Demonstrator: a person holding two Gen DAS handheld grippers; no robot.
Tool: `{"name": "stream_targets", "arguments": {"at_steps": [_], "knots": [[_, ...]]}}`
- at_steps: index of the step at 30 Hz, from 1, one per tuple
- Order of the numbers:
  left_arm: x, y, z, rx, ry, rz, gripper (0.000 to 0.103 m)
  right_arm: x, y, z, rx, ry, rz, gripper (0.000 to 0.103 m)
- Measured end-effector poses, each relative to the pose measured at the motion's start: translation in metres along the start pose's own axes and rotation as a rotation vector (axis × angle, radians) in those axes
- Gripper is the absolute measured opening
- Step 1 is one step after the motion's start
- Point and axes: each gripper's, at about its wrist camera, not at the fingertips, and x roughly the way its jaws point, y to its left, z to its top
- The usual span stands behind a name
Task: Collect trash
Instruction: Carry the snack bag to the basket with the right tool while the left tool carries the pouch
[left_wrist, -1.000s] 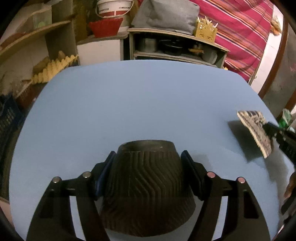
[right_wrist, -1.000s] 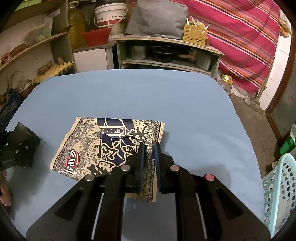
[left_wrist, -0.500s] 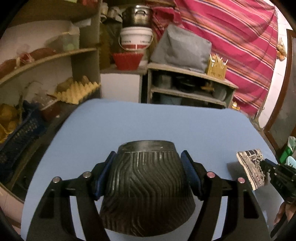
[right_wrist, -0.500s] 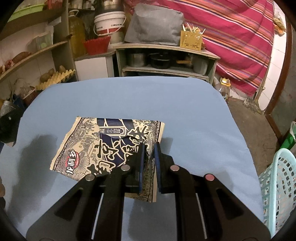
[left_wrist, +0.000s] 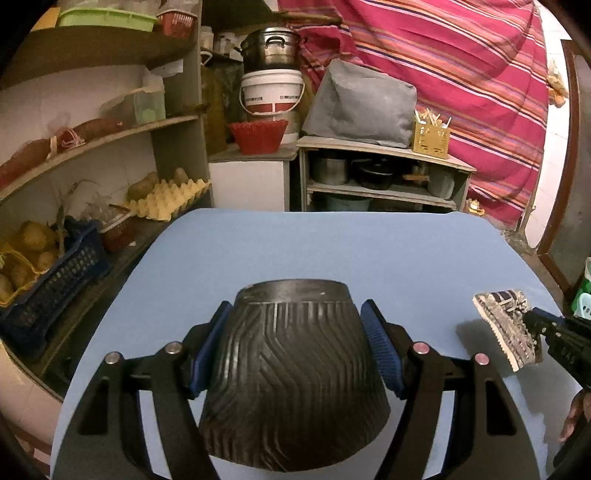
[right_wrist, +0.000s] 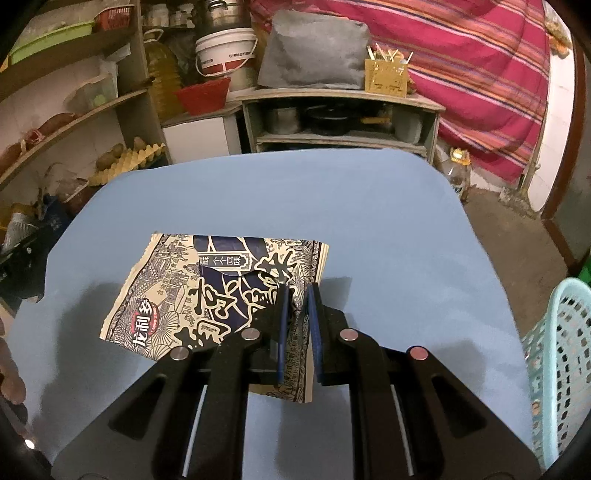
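Left tool (left_wrist: 295, 341): blue pads clamp both sides of a black ribbed, tapering plastic cup (left_wrist: 293, 373), held upside down, wide mouth toward the camera, clear above the bench.
Cup risk: walls taper and the ribs look slick; I judge the cup could creep out of the pads if it tilts further. It looks thin, so a harder squeeze may buckle it.
Right tool (right_wrist: 297, 314): jaws nearly closed, pinching one corner of a flat cream-and-navy printed snack wrapper (right_wrist: 221, 291), which hangs free over the bench.
Wrapper risk: a corner-only hold on limp foil; a quick swing could tear it loose or let it fold and snag.
Blue bench (right_wrist: 369, 221): no other trash visible on it.
Pale turquoise lattice basket (right_wrist: 561, 358): beside the bench's right edge, probably the bin. Only its edge shows, so a blind drop could miss and land on the floor.
Collision risk: both tools heading to one basket may knock together.
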Motion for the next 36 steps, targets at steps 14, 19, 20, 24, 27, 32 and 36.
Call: {"name": "stream_targets", "arguments": {"at_steps": [14, 19, 20, 24, 27, 32, 36], "knots": [[-0.043, -0.072, 0.002, 0.005, -0.054, -0.018, 0.070, -0.076, -0.070, -0.010, 0.067, -0.079, 0.015, 0.012], [-0.072, -0.119, 0.011, 0.023, -0.126, -0.041, 0.070, -0.107, -0.114, -0.021, 0.097, -0.098, -0.010, 0.012], [-0.076, -0.129, 0.011, 0.024, -0.130, -0.049, 0.070, -0.113, -0.124, -0.024, 0.102, -0.102, -0.022, 0.012], [-0.086, -0.171, 0.008, 0.049, -0.137, -0.083, 0.070, -0.131, -0.160, -0.039, 0.132, -0.112, -0.060, 0.012], [-0.089, -0.199, 0.006, 0.067, -0.139, -0.115, 0.070, -0.142, -0.188, -0.047, 0.163, -0.119, -0.103, 0.012], [-0.091, -0.259, 0.004, 0.092, -0.116, -0.202, 0.070, -0.161, -0.230, -0.061, 0.192, -0.118, -0.224, 0.012], [-0.095, -0.302, 0.004, 0.126, -0.118, -0.253, 0.070, -0.168, -0.261, -0.075, 0.232, -0.092, -0.294, 0.012]]}}
